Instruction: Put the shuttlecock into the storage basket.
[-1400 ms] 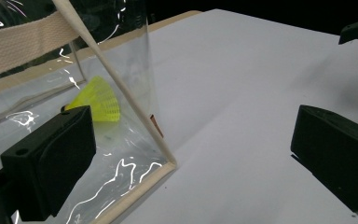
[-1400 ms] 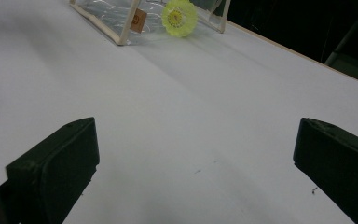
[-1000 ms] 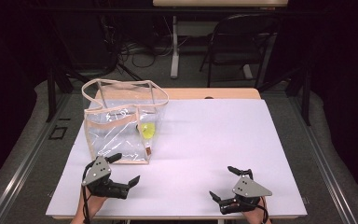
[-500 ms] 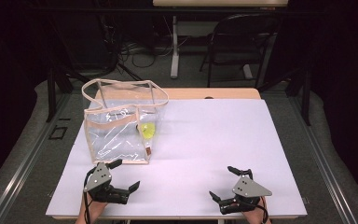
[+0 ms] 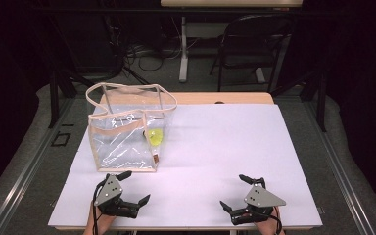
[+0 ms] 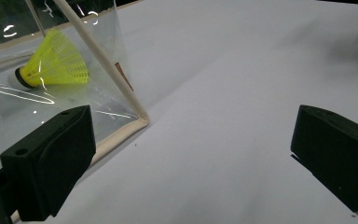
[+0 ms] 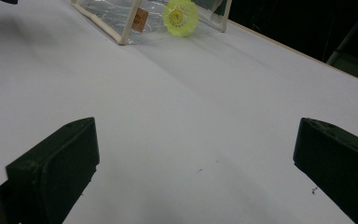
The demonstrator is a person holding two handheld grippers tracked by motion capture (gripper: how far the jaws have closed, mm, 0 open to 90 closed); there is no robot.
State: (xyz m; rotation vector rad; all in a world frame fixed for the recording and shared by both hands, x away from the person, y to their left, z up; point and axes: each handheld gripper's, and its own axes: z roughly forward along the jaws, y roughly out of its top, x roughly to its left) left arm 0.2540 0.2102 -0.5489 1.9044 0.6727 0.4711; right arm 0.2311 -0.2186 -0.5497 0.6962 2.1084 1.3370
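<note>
Two handheld grippers rest near the front edge of a white table (image 5: 235, 147), both empty.

I see my left gripper (image 5: 129, 188), jaws spread wide, just in front of the clear bag (image 5: 125, 139). My right gripper (image 5: 237, 193), also wide apart, sits well to the right of the bag. A yellow shuttlecock (image 5: 154, 136) lies inside the bag, near its right wall.

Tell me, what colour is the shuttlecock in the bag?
Bright yellow shuttlecock, clearest in the left gripper view.
</note>
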